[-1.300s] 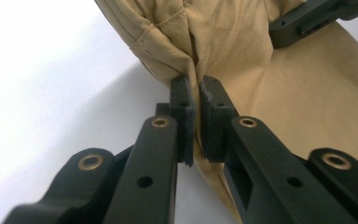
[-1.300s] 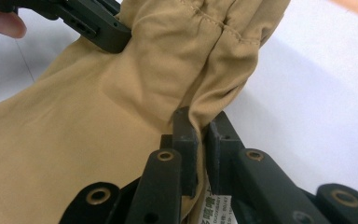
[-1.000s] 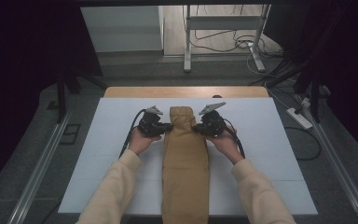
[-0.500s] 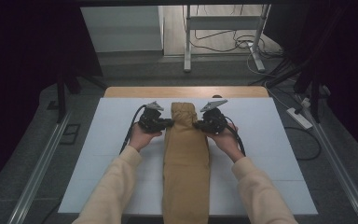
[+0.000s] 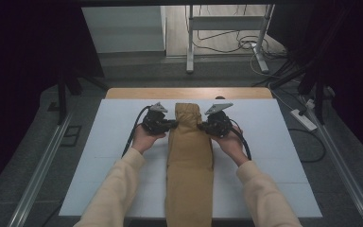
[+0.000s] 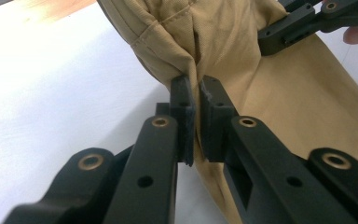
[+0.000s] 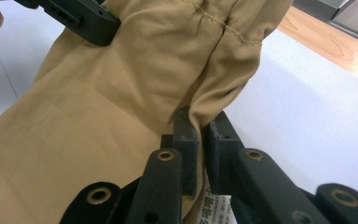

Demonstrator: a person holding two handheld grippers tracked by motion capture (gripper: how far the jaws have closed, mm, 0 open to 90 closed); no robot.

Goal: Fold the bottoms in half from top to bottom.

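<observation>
A tan garment (image 5: pixel 189 161), folded into a long narrow strip, runs down the middle of the white table (image 5: pixel 104 156) and hangs over its near edge. My left gripper (image 5: pixel 172 124) pinches the strip's left edge near the far end; in the left gripper view its jaws are closed on a fold of the tan garment (image 6: pixel 242 88). My right gripper (image 5: pixel 202 126) holds the opposite edge; the right gripper view has the jaws clamped on the tan garment (image 7: pixel 135 88), with a white printed label (image 7: pixel 216 210) beneath. The far end is lifted and bunched.
A bare wooden strip (image 5: pixel 189 93) borders the table's far edge. Beyond it are a metal stand (image 5: pixel 227 33) and floor cables (image 5: pixel 246 45). A power strip (image 5: pixel 304 119) lies on the floor at the right. Metal rails run along both sides.
Both grippers have moved a little toward the near side with the garment's far end, which now stands slightly more bunched and raised.
</observation>
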